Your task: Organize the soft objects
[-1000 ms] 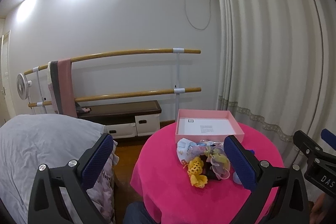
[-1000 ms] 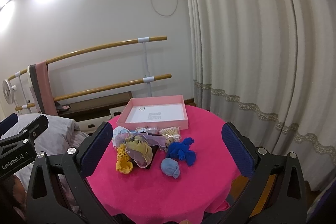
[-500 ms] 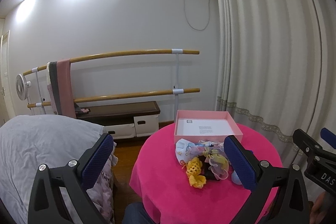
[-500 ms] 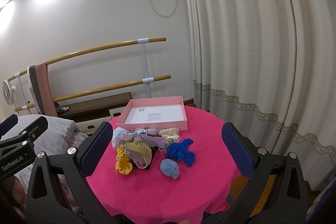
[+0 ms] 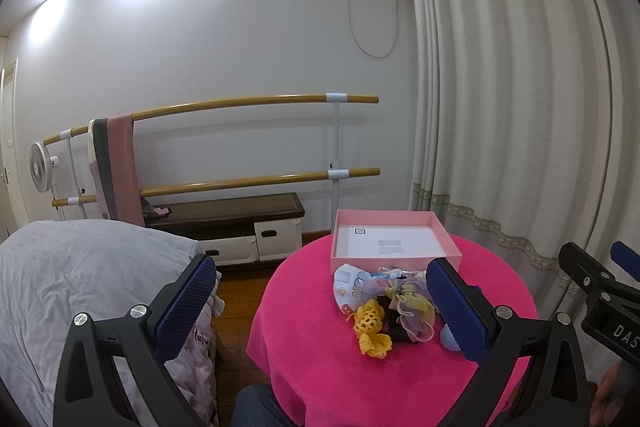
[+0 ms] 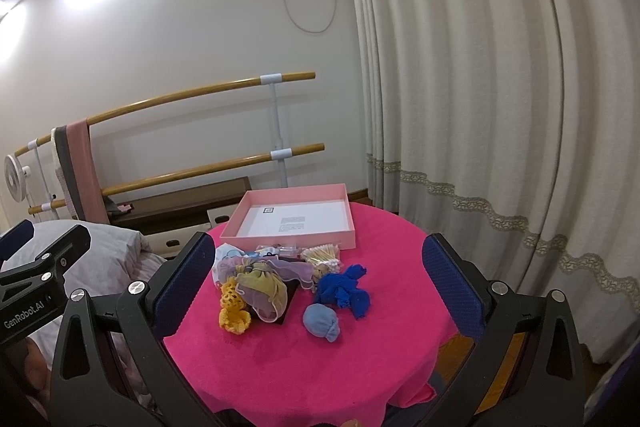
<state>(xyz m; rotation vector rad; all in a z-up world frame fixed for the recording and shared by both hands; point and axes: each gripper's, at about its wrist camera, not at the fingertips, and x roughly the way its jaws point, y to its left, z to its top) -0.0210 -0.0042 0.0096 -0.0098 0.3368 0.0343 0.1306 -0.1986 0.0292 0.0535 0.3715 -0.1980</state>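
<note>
On the round pink surface (image 6: 280,359), the soft things (image 6: 260,287) sit piled just before the empty pink box (image 6: 294,239), and with our left tool (image 5: 320,303) and right tool (image 6: 316,283) both spread wide, we might snag several tangled pieces together.

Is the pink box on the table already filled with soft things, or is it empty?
Empty. The pink box shows only its white bottom with a printed label; the soft things all lie in front of it on the pink tablecloth.
</note>
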